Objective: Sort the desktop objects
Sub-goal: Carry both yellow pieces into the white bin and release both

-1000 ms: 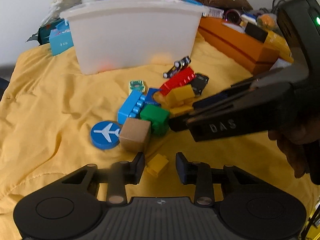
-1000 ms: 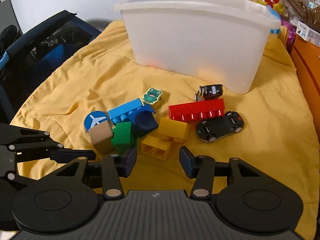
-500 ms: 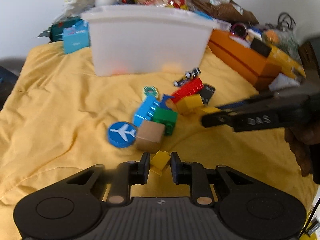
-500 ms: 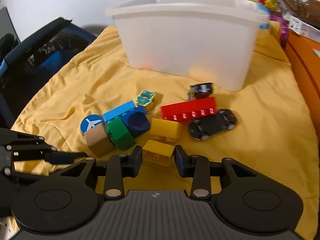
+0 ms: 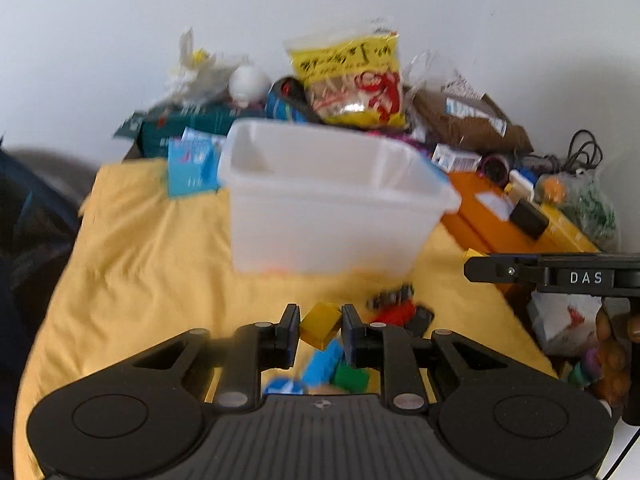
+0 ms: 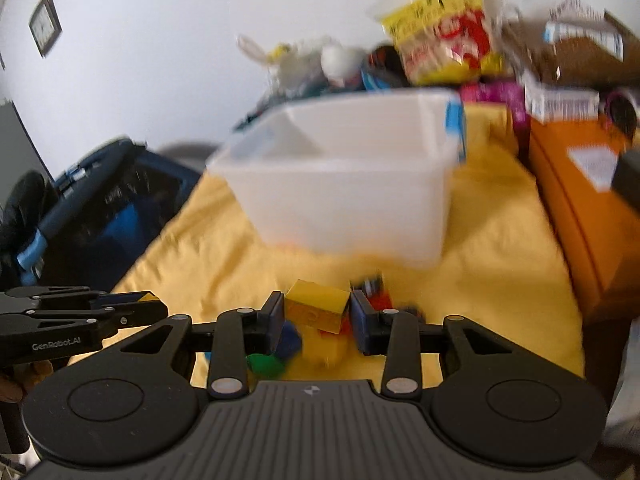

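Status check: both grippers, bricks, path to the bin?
Left gripper shut on small yellow brick. Right gripper shut on larger yellow brick. White bin ahead, path open.

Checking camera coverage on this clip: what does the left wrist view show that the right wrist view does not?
Only the left wrist view: the left gripper clamped on a small yellow block, and cables at far right. Only the right wrist view: the right gripper clamped on a longer yellow brick, a wall clock, and a dark blue bag. Both: the white bin, yellow cloth, snack bag.
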A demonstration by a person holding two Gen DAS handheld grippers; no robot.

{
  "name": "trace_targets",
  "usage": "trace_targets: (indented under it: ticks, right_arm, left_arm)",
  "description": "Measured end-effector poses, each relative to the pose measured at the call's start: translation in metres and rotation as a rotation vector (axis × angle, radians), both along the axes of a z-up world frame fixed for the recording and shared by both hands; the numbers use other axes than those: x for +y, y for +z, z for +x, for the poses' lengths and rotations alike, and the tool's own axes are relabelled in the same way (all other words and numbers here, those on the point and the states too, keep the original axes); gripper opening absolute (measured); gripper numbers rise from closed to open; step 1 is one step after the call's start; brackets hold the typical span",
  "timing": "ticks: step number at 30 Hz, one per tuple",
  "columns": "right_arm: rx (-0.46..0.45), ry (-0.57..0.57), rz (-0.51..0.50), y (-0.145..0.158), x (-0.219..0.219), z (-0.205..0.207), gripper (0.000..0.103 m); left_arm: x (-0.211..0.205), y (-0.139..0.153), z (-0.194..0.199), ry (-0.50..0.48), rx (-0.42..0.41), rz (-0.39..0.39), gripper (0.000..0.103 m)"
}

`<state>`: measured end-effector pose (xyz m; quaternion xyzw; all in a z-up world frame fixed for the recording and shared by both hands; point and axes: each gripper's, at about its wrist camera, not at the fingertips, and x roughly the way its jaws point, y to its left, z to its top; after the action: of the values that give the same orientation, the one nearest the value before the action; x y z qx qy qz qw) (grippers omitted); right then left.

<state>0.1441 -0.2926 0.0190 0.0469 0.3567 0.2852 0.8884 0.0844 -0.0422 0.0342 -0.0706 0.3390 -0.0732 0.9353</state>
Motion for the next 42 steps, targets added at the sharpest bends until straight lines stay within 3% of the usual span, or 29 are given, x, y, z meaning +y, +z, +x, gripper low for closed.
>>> trace_targets:
  ticks: [10,18,30,40,42]
  right_arm:
    - [-0.066,-0.003,0.033,0.053,0.001,0.047,0.039]
    - [-0.114,0.006,-0.03,0.081,0.003,0.079,0.039]
    - [0.003,0.029,-0.097,0.091,0.016,0.133,0.039]
    - [0.07,0.051,-0.175,0.084,0.028,0.164,0.039]
    - [0.084,0.057,-0.192,0.08,0.033,0.169,0.039]
  left_arm:
    - [0.006,0.048,0.053,-0.021,-0.024,-0.001,0.025]
    - [0.013,0.076,0.093,-0.022,-0.046,0.025,0.025]
    - [0.013,0.09,0.165,-0.055,0.045,0.015,0.025]
    - [-0.001,0.085,0.201,-0.095,0.122,0.033,0.026]
    - [-0.002,0.082,0.206,-0.078,0.141,0.026,0.035]
